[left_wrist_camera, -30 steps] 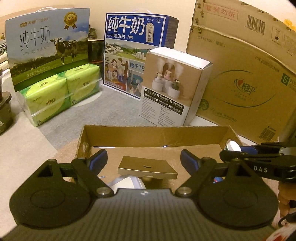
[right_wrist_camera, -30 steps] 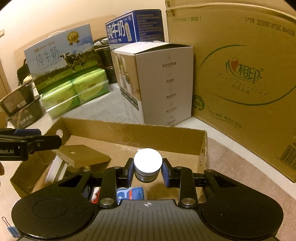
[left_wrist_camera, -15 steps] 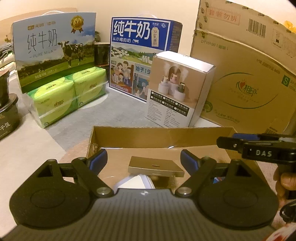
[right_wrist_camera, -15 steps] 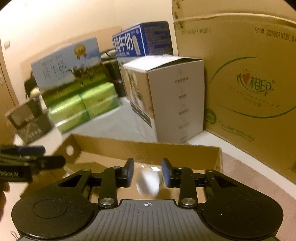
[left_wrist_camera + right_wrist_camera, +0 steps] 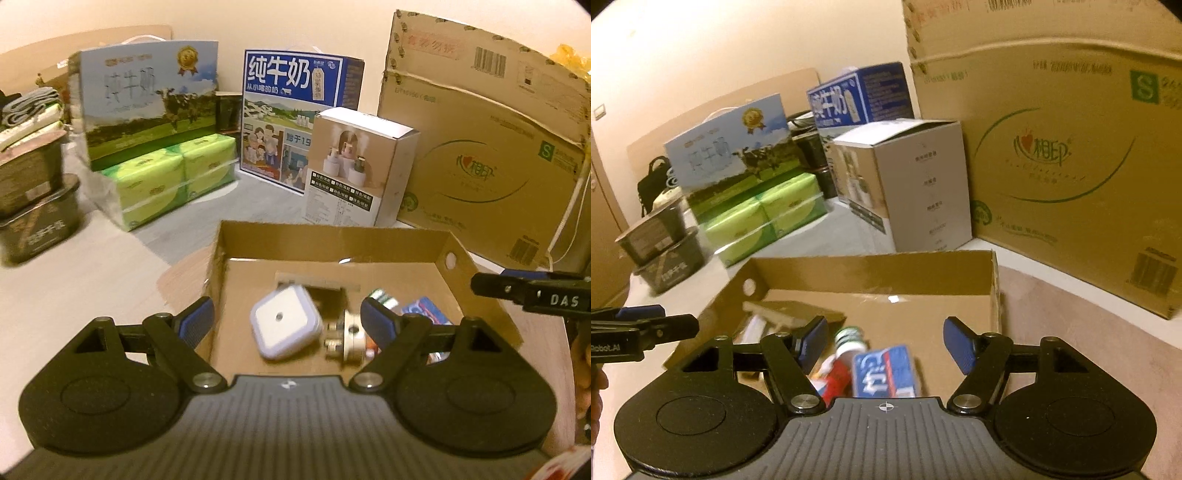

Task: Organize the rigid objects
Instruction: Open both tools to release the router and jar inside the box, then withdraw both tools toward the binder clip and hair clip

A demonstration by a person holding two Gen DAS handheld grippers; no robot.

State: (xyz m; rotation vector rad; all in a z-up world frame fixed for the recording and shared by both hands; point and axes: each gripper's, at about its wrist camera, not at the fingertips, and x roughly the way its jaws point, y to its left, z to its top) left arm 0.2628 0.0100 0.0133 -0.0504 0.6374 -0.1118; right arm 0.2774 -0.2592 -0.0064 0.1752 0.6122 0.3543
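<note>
I read "纯牛奶" on the blue milk carton (image 5: 291, 122), "S" on the big cardboard box (image 5: 480, 155), and "DAS" on the right gripper (image 5: 532, 295).

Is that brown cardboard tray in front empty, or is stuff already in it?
Not empty. The cardboard tray holds a white square gadget, a blue packet and a flat tan box.

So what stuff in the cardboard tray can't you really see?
- Left wrist view: the metal part and blue packet are partly hidden behind the left hand-held gripper's finger.
- Right wrist view: the red-and-white item is cut off by the right hand-held gripper's body; the blue packet's print is blurred.
- Both views: the cardboard tray's near wall is hidden.
</note>
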